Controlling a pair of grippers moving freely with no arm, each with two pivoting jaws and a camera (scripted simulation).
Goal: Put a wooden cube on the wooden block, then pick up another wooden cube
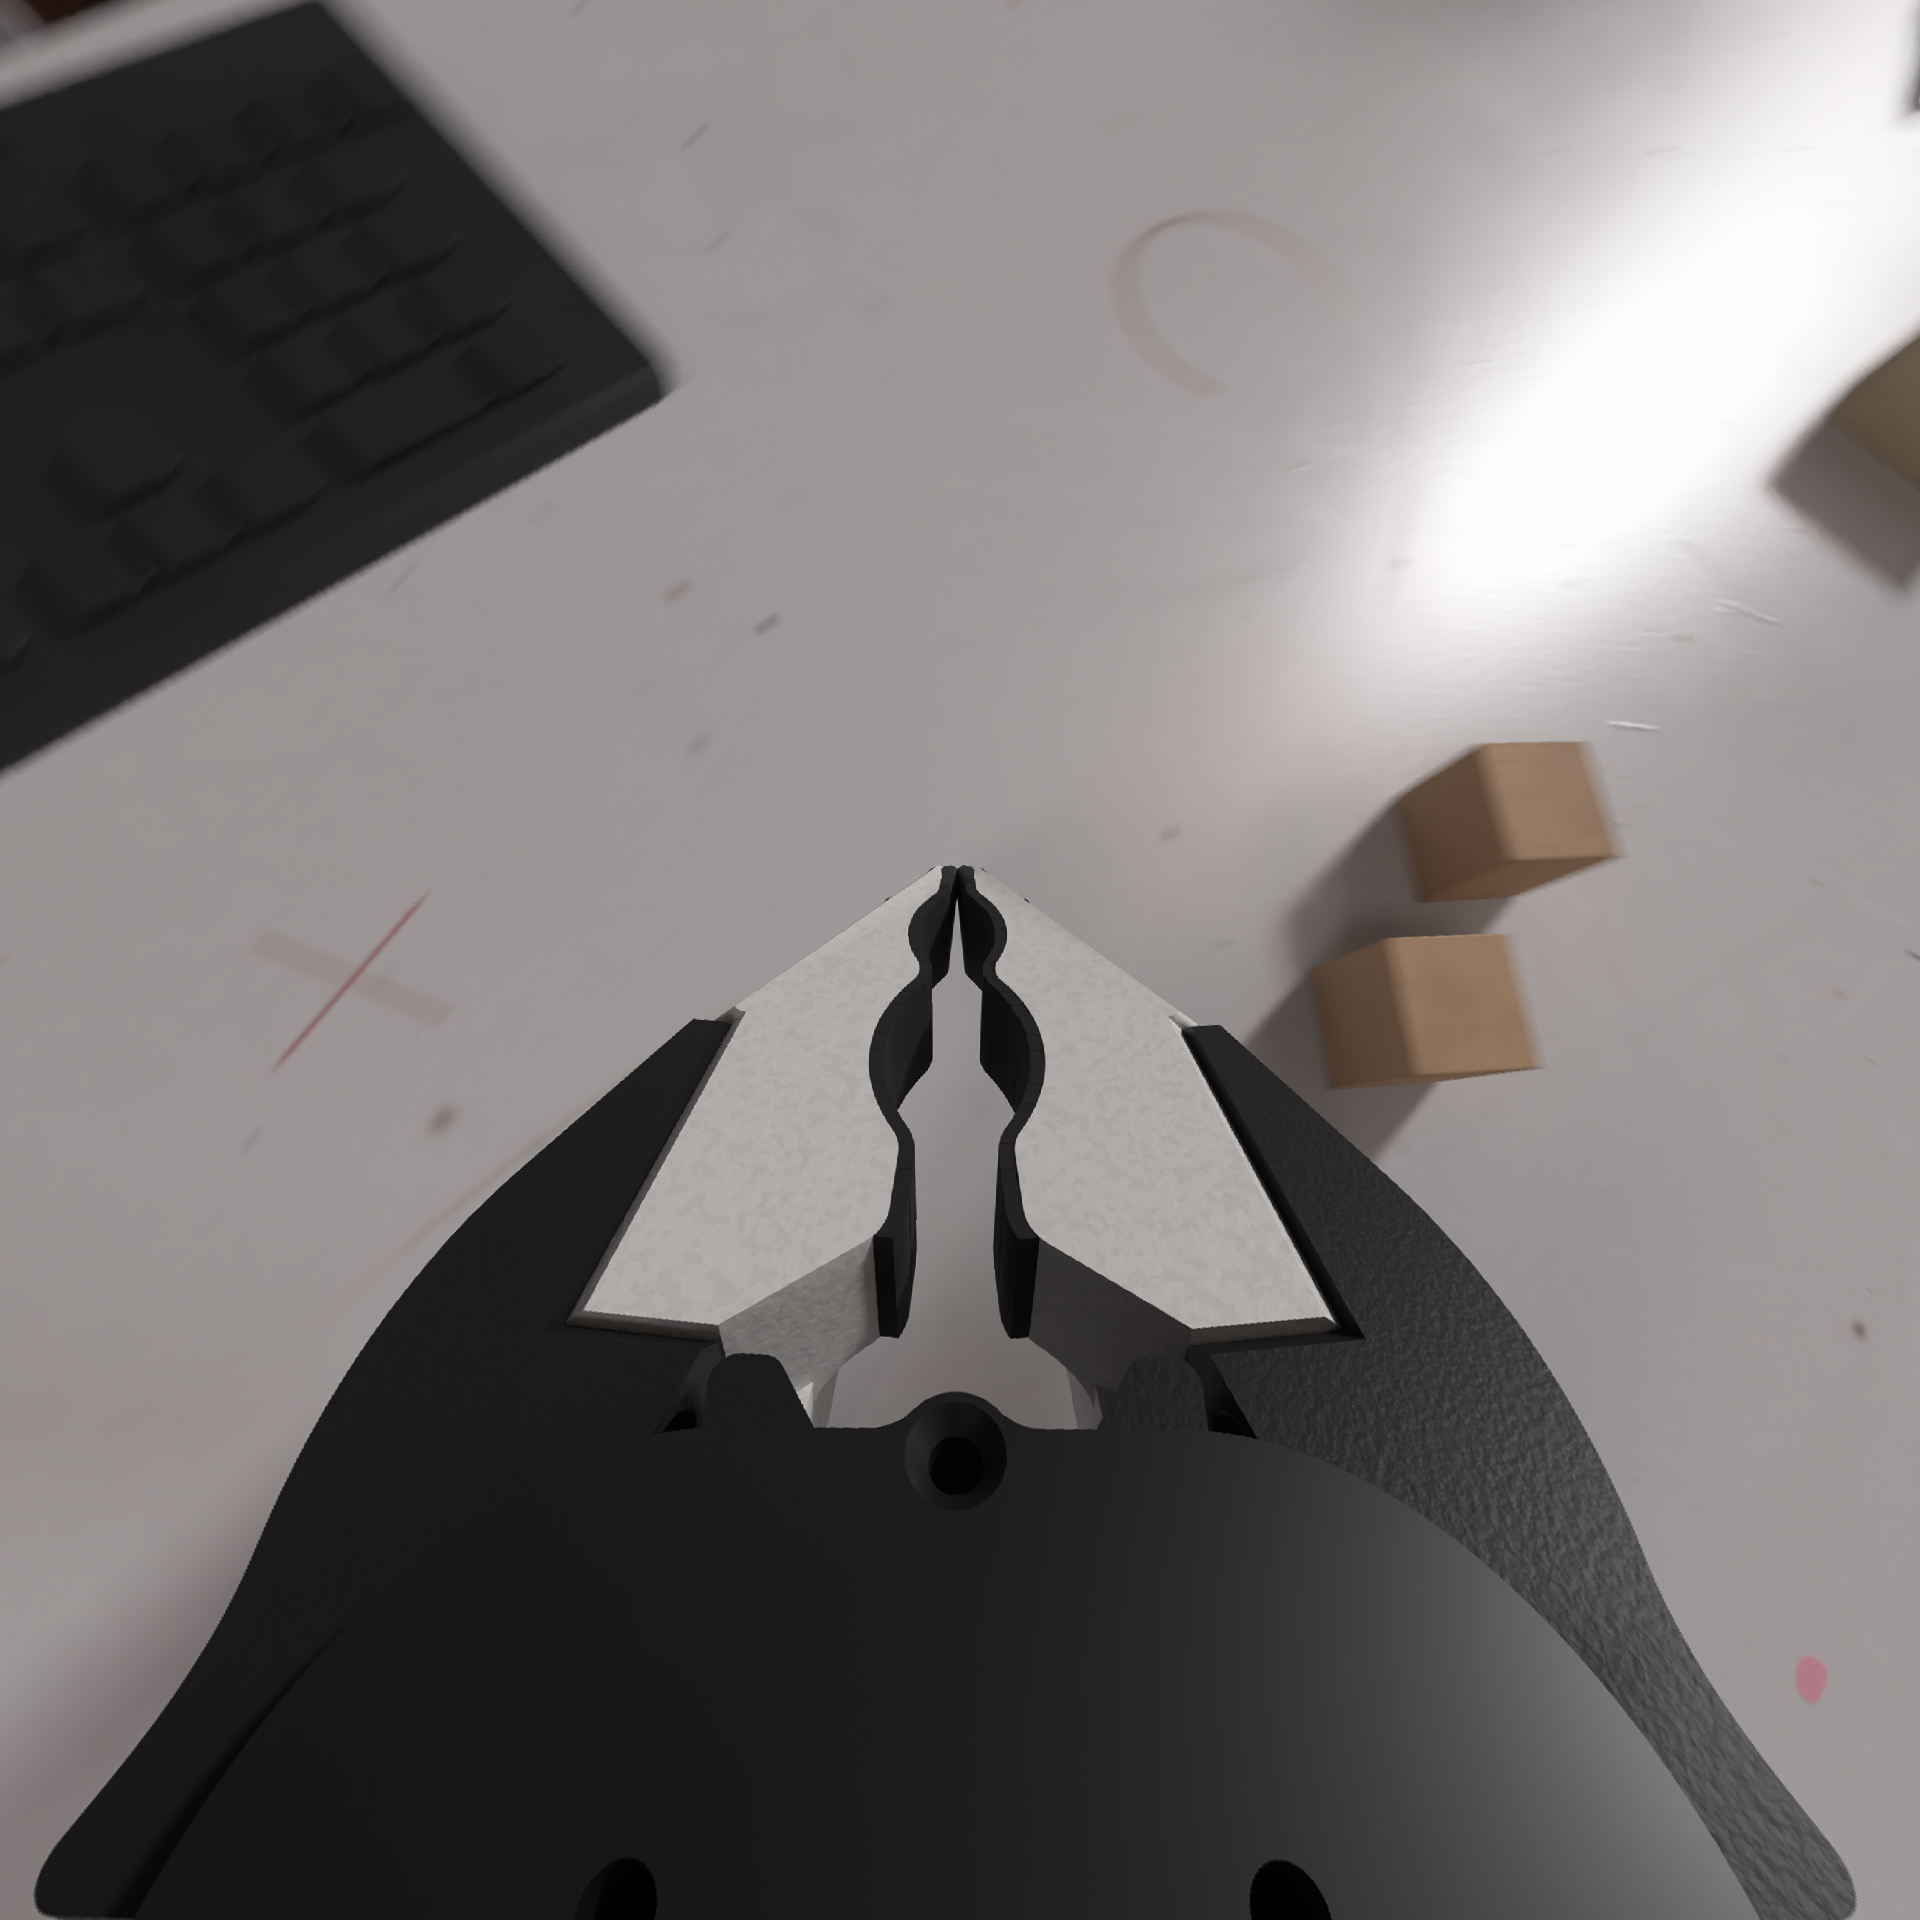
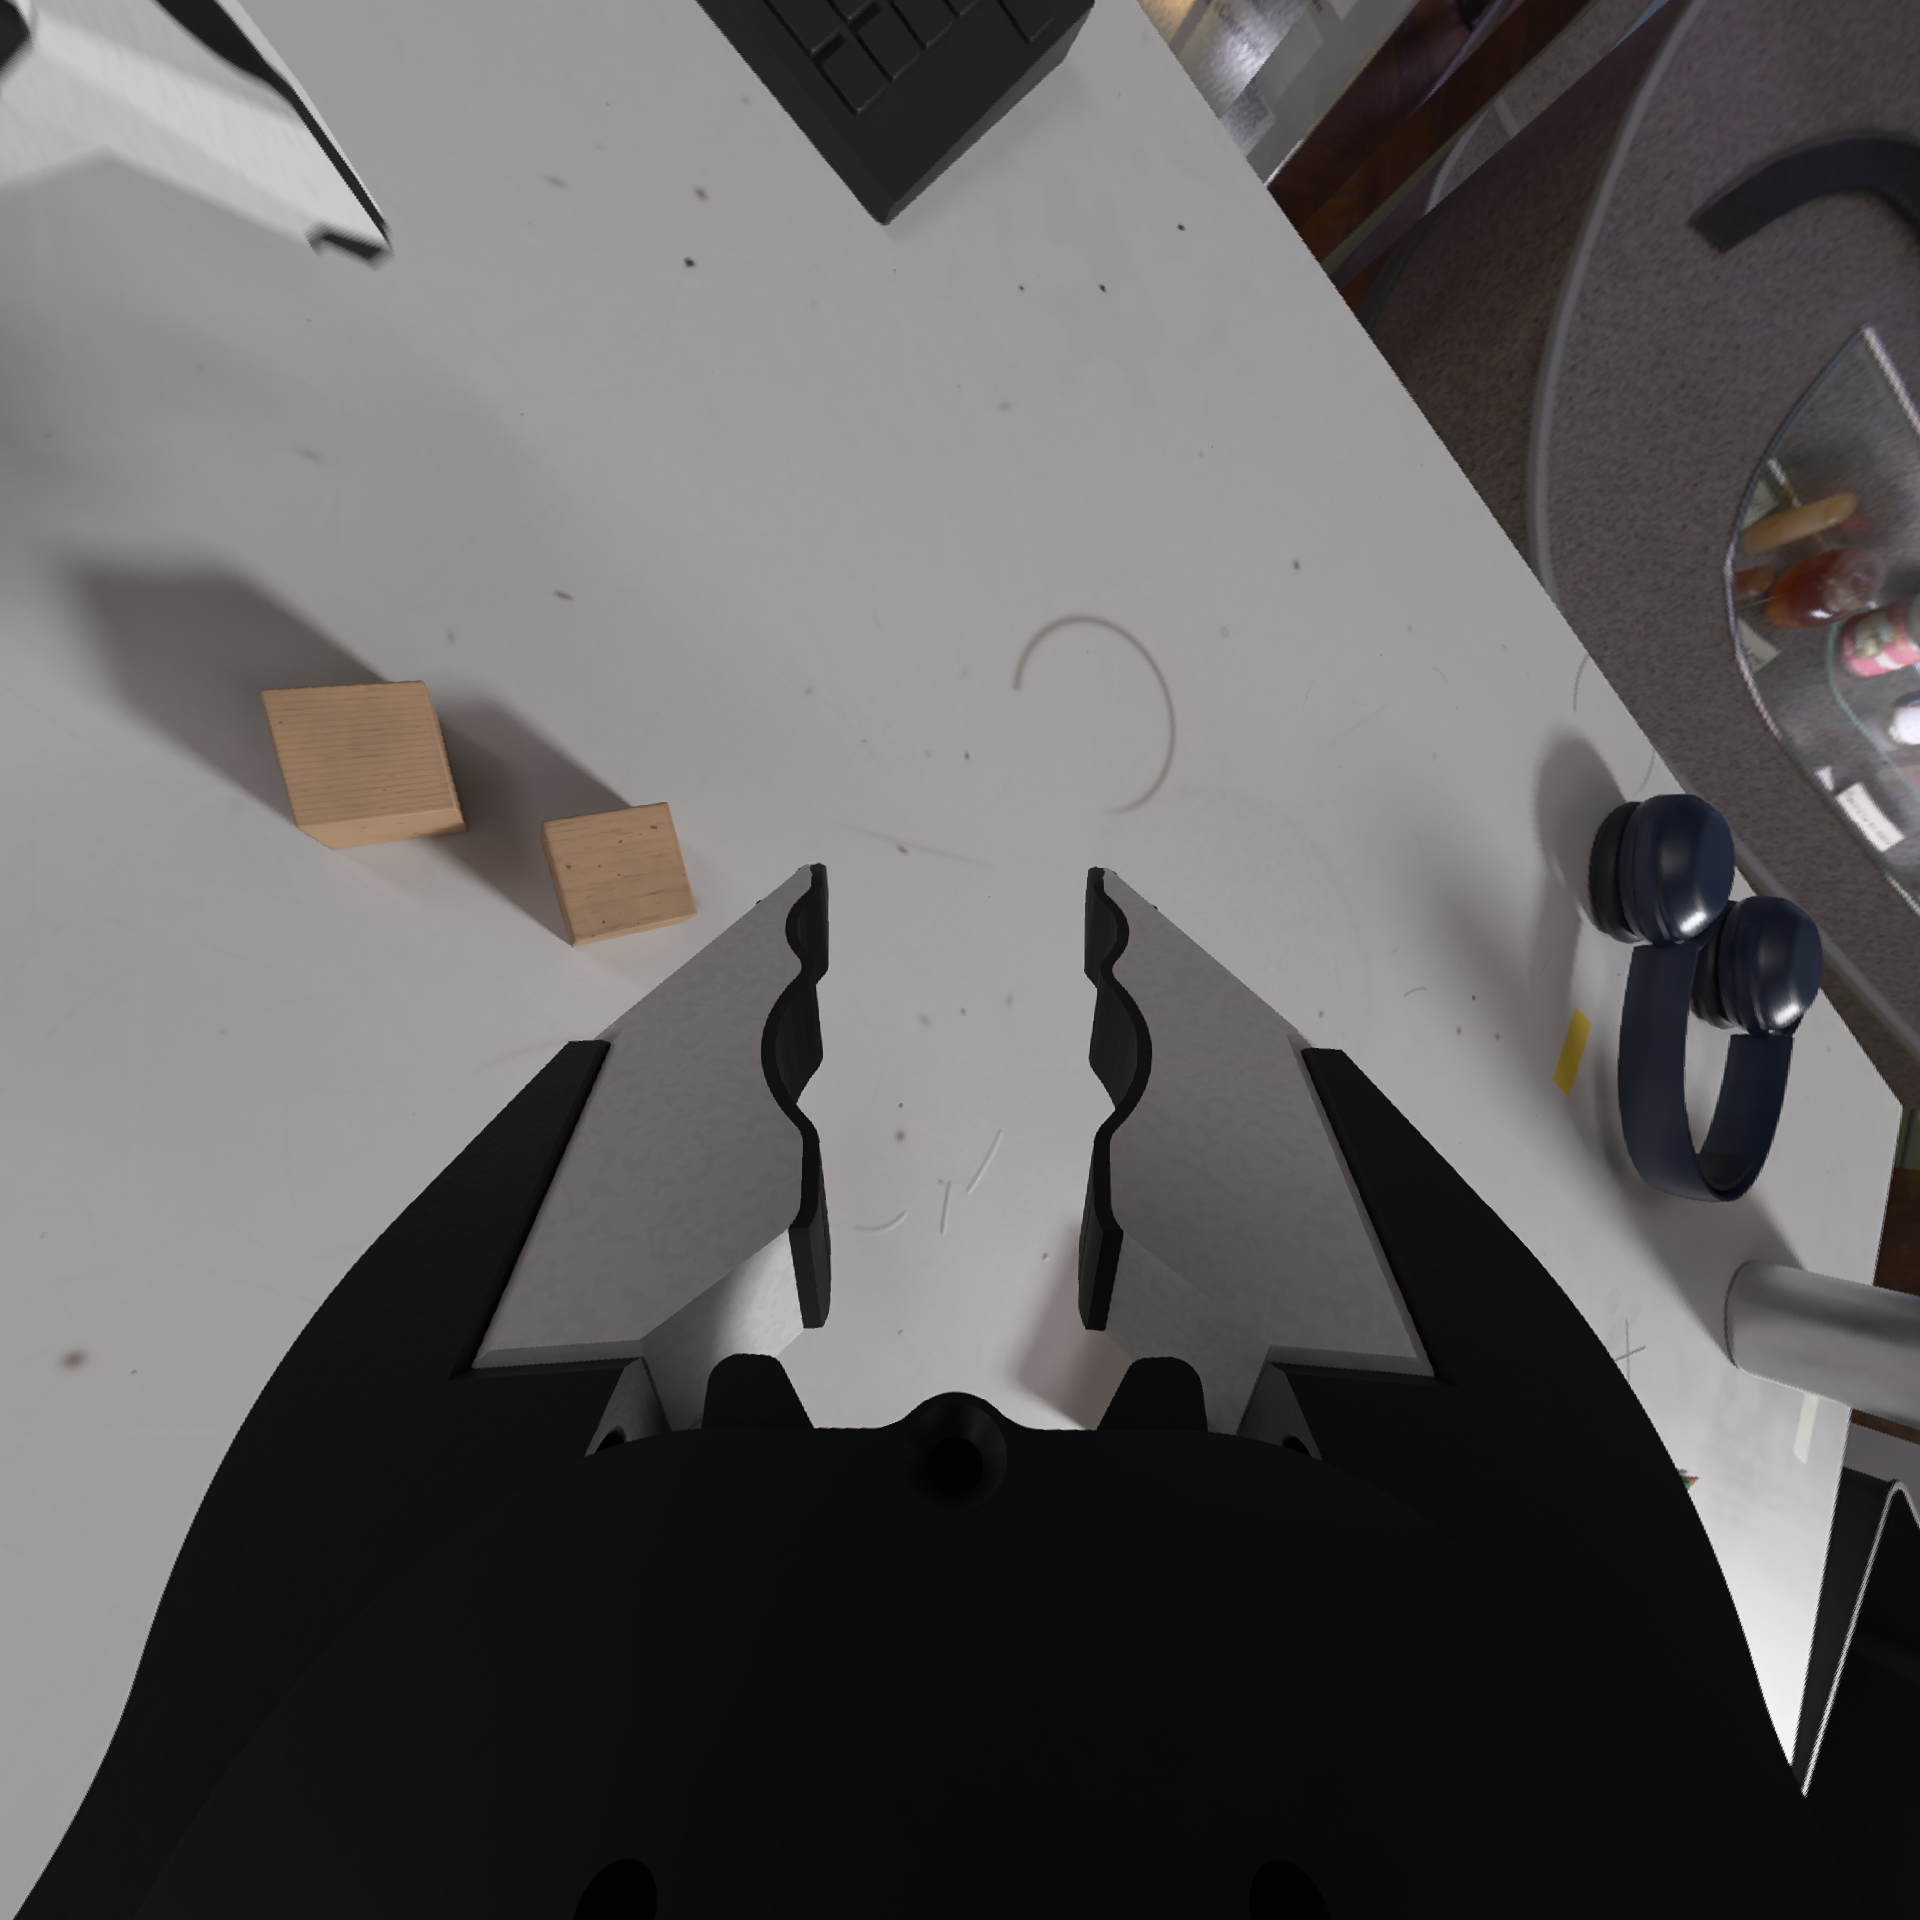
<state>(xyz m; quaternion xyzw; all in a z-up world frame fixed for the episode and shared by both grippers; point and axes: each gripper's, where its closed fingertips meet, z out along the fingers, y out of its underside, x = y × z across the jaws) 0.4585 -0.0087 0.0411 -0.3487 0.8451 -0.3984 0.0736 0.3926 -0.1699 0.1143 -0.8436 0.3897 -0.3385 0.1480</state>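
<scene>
In the left wrist view two wooden cubes (image 1: 1507, 821) (image 1: 1423, 1008) sit close together on the white table, just right of my left gripper (image 1: 956, 873), which is shut and empty. A bigger wooden block (image 1: 1881, 426) is cut off by the right edge. In the right wrist view the same two cubes (image 2: 358, 764) (image 2: 618, 873) lie left of my right gripper (image 2: 956, 883), which is open, empty and above bare table. The nearer cube sits just beside its left fingertip (image 2: 810, 894). The block does not show in this view. The left gripper (image 2: 208, 125) shows at the top left.
A black keyboard (image 1: 260, 343) lies at the far left, and it also shows in the right wrist view (image 2: 894, 83). Dark blue headphones (image 2: 1704, 987) lie near the table's right edge (image 2: 1455, 416). A metal cylinder (image 2: 1818, 1320) sticks in at the right.
</scene>
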